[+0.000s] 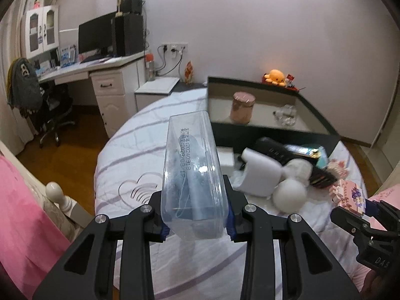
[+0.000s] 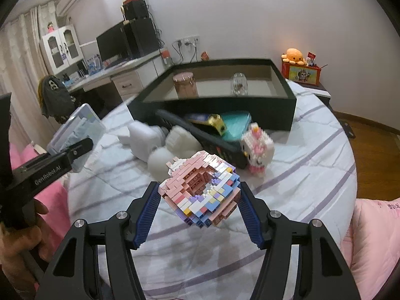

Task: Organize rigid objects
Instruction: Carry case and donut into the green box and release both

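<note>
My left gripper (image 1: 197, 215) is shut on a clear plastic box (image 1: 192, 175) with blue items inside, held above the bed. The box also shows in the right wrist view (image 2: 77, 130). My right gripper (image 2: 200, 195) is shut on a pink and purple brick model (image 2: 202, 190), held above the bed; the model also shows in the left wrist view (image 1: 347, 195). A black open storage box (image 2: 282, 110) stands on the bed beyond, holding a pink jar (image 2: 185, 85) and a clear glass jar (image 2: 238, 83).
In front of the black box lie white foam pieces (image 2: 145, 140), a black remote-like device (image 2: 217, 145), a teal case (image 2: 237, 125) and a white brick cat figure (image 2: 257, 150). A desk (image 1: 82, 72) stands to the left. Pink bedding (image 2: 375, 230) lies on the right.
</note>
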`<state>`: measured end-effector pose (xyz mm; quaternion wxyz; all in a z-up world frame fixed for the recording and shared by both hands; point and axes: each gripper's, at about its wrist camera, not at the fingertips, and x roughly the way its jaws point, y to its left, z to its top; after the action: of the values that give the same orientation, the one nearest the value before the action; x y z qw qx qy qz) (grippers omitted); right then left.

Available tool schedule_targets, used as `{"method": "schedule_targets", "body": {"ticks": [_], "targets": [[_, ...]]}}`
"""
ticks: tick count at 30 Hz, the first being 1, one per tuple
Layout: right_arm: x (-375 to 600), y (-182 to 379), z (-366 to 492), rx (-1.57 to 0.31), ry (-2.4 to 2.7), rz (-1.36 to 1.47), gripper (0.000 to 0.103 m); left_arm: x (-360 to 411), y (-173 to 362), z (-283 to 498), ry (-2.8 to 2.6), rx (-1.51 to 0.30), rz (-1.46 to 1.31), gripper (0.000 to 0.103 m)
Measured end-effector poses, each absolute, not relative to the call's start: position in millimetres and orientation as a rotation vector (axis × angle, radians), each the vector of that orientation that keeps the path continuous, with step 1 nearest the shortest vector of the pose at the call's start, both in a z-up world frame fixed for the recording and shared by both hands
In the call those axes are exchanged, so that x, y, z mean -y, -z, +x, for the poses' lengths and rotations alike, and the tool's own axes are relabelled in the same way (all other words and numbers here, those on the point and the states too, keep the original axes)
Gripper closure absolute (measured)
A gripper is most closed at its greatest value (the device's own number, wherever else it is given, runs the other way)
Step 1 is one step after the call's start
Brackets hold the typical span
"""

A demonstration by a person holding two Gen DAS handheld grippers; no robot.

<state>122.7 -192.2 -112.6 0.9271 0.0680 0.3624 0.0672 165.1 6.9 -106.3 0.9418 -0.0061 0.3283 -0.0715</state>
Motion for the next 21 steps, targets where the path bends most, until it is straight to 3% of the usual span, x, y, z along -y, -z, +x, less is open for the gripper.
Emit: {"method": "schedule_targets", "body": {"ticks": [10, 21], "targets": [[205, 52, 158, -0.638, -0.174, 0.117, 0.04, 26, 49, 190, 0.209, -0.583, 0.017, 0.069], [230, 19, 252, -0.619, -0.161, 0.094, 0.039, 60, 18, 284, 0.269, -0.587, 0.002, 0.069]]}}
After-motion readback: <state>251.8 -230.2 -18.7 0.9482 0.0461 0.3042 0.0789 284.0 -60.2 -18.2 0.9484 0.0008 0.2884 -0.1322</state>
